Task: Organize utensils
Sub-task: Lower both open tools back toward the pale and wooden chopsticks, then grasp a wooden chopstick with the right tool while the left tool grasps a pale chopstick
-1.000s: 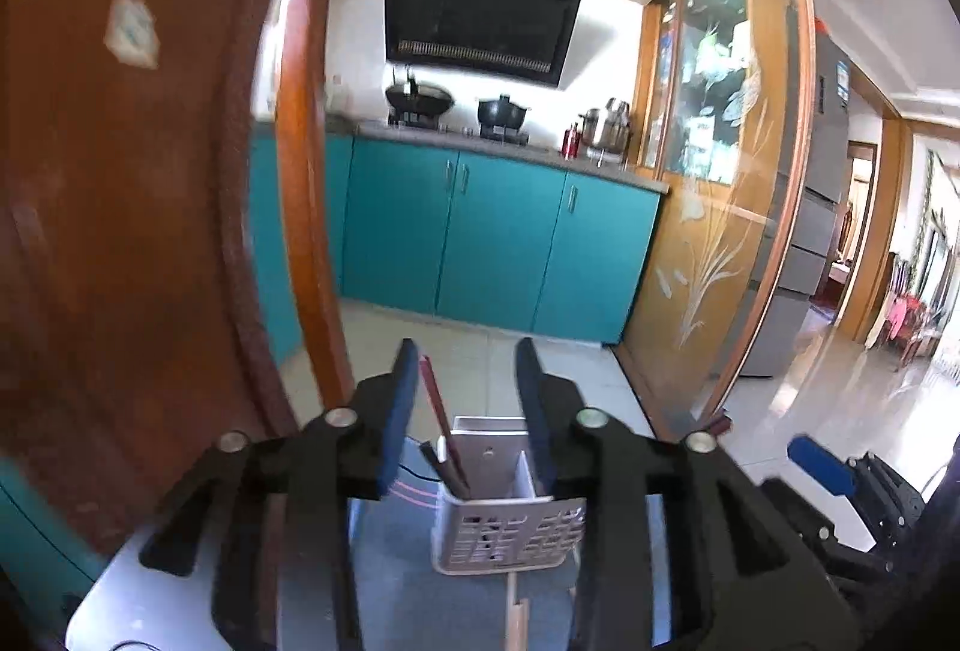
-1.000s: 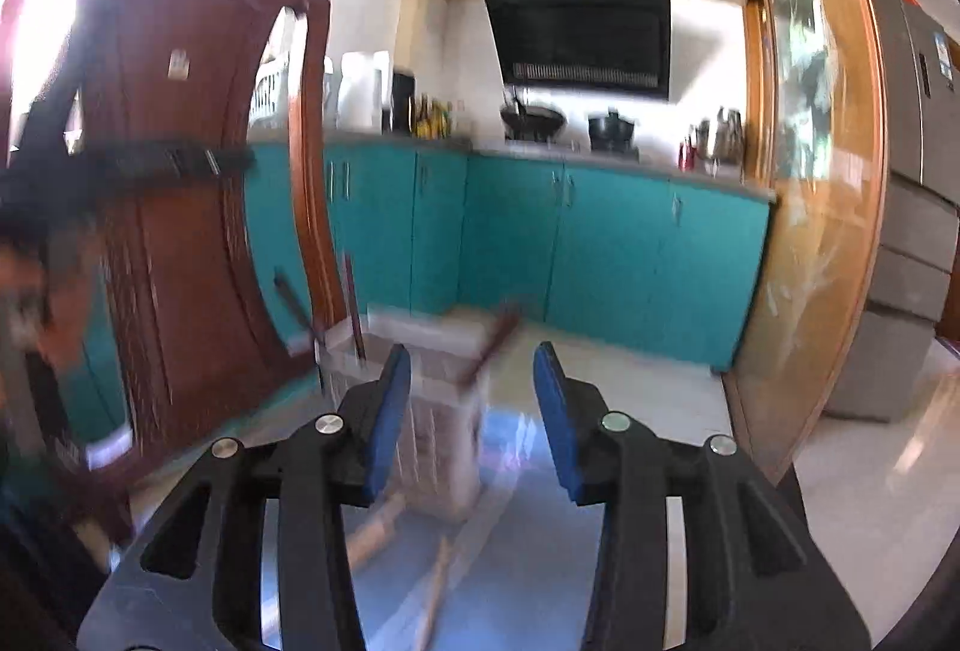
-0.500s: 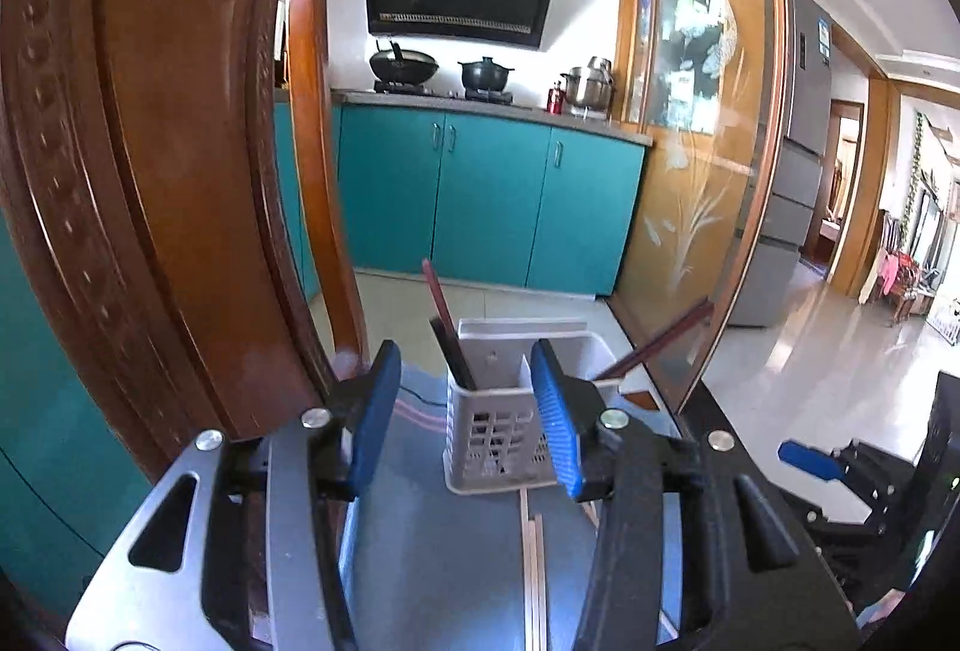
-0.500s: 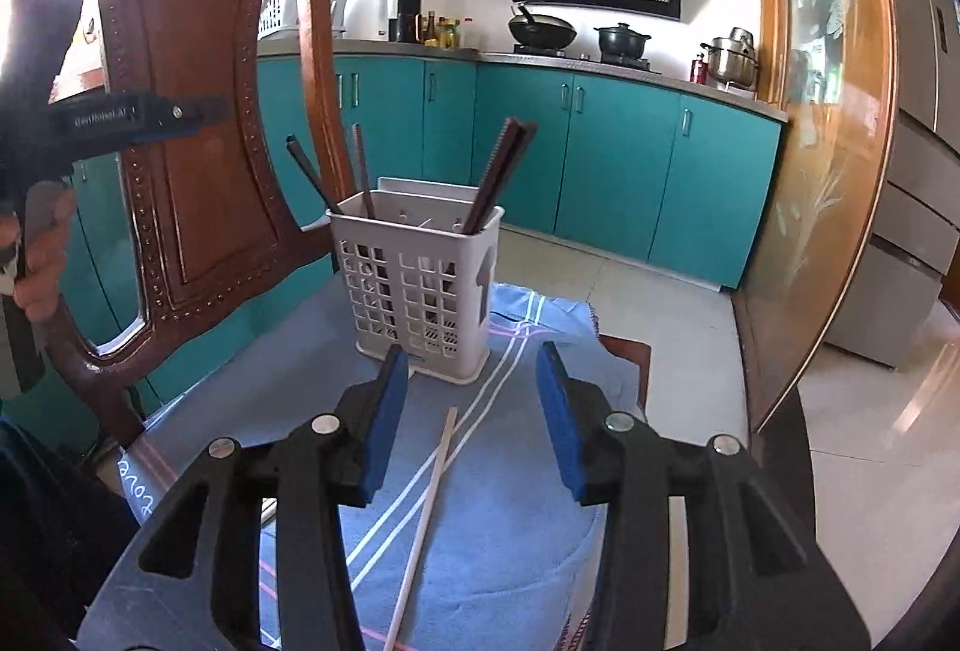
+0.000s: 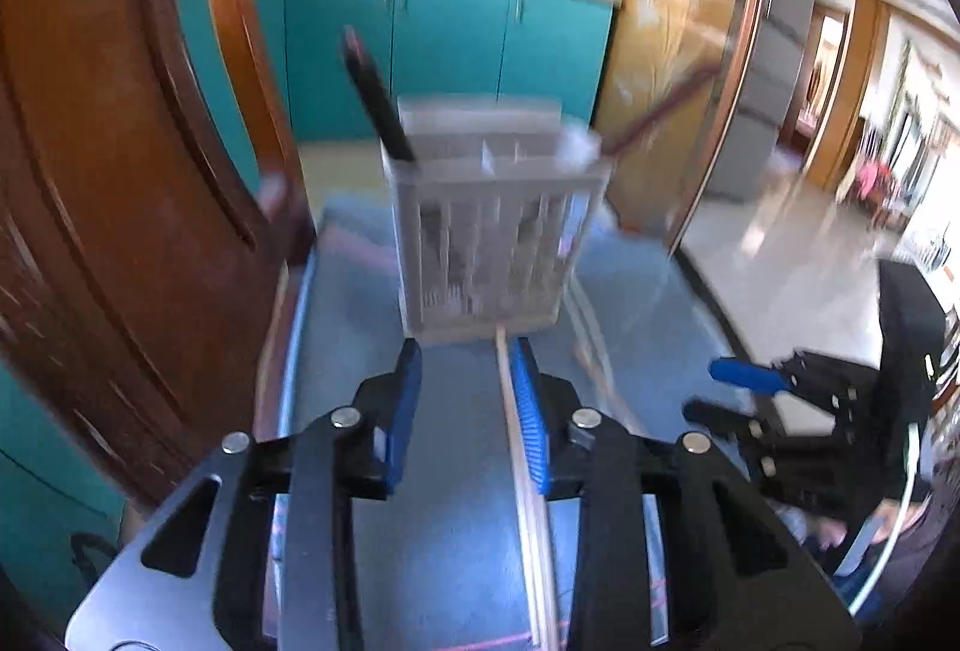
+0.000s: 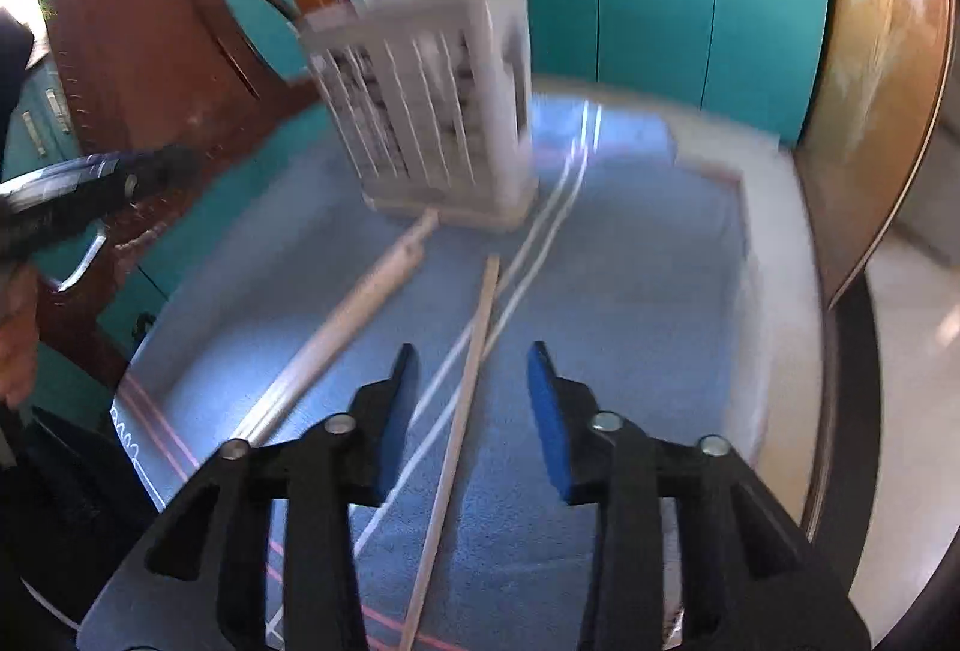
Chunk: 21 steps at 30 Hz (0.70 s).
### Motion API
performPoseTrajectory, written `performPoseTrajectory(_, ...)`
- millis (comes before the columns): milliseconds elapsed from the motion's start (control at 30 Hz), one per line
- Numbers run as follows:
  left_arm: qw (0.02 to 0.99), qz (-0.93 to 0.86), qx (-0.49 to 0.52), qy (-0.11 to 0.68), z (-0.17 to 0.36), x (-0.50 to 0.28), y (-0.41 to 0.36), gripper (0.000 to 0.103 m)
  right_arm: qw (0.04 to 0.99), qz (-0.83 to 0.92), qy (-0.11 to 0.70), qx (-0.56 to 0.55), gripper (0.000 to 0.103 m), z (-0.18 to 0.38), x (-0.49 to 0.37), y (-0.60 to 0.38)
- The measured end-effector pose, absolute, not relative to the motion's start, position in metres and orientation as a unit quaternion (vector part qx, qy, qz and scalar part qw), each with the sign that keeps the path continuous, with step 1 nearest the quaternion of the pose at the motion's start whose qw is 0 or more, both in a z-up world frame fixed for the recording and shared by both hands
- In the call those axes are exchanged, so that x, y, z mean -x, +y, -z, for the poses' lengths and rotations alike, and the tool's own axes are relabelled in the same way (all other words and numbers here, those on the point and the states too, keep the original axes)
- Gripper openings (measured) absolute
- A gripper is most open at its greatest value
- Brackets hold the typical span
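Observation:
A white slotted utensil caddy (image 5: 486, 231) (image 6: 432, 111) stands on a blue cloth (image 5: 444, 531). It holds dark chopsticks (image 5: 378, 99) on its left and a reddish one (image 5: 660, 105) leaning right. Pale wooden chopsticks (image 5: 528, 501) lie on the cloth in front of it. My left gripper (image 5: 467, 351) hangs over them; its jaws are closing, the sticks run just inside its right finger, and nothing is pinched. My right gripper (image 6: 473, 357) is also closing, above a thin wooden chopstick (image 6: 468, 393) that lies between its jaws, untouched. A thicker pale pair (image 6: 354, 315) lies to the left.
A brown wooden chair back (image 5: 120, 171) stands close on the left. Teal cabinets (image 6: 660, 3) and a glass sliding door (image 5: 672, 51) are behind. The cloth-covered table's right edge (image 6: 780, 291) drops to a tiled floor. A hand (image 6: 18, 339) holds the left gripper.
Both grippers have dropped and tipped down toward the cloth, so the caddy and loose chopsticks now look closer. Both pairs of jaws stand narrower than before.

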<state>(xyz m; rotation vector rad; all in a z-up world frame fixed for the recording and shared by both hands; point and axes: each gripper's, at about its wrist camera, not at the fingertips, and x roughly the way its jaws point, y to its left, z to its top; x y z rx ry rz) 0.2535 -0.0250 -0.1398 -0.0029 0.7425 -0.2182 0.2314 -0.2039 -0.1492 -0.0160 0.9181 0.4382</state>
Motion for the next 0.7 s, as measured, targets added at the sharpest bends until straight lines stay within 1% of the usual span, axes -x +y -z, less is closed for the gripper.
performPoseTrajectory(33,0.921,0.106,-0.006,0.376,0.149,-0.255,-0.028,0.027,0.868,-0.21,0.449,-0.001,0.036,0.155,-0.235,-0.203)
performPoseTrajectory(67,0.915,0.107,-0.012,0.39,0.158,-0.258,-0.031,0.027,0.859,-0.211,0.467,-0.005,0.036,0.162,-0.24,-0.2)
performPoseTrajectory(167,0.887,0.123,-0.019,0.444,0.192,-0.271,-0.042,0.027,0.85,-0.198,0.487,0.006,0.036,0.171,-0.243,-0.194)
performPoseTrajectory(300,0.864,0.133,-0.032,0.485,0.225,-0.278,-0.056,0.027,0.845,-0.178,0.504,0.029,0.036,0.181,-0.243,-0.189)
performPoseTrajectory(367,0.851,0.145,-0.028,0.504,0.237,-0.28,-0.061,0.028,0.846,-0.178,0.503,0.025,0.036,0.181,-0.242,-0.192)
performPoseTrajectory(400,0.85,0.148,-0.024,0.504,0.237,-0.282,-0.063,0.028,0.846,-0.177,0.503,0.024,0.036,0.18,-0.24,-0.194)
performPoseTrajectory(433,0.852,0.148,-0.021,0.502,0.238,-0.282,-0.064,0.031,0.846,-0.177,0.503,0.022,0.036,0.18,-0.239,-0.196)
performPoseTrajectory(533,0.847,0.153,-0.002,0.51,0.242,-0.283,-0.062,0.031,0.846,-0.176,0.504,0.02,0.036,0.18,-0.238,-0.197)
performPoseTrajectory(600,0.849,0.15,0.004,0.507,0.244,-0.283,-0.061,0.028,0.846,-0.175,0.503,0.023,0.036,0.179,-0.238,-0.198)
performPoseTrajectory(633,0.85,0.146,0.0,0.505,0.245,-0.283,-0.06,0.023,0.846,-0.175,0.503,0.023,0.036,0.179,-0.238,-0.199)
performPoseTrajectory(667,0.852,0.141,-0.003,0.504,0.245,-0.282,-0.06,0.02,0.846,-0.174,0.503,0.024,0.036,0.178,-0.239,-0.199)
performPoseTrajectory(700,0.852,0.14,0.002,0.504,0.244,-0.281,-0.058,0.019,0.847,-0.173,0.502,0.026,0.036,0.179,-0.24,-0.198)
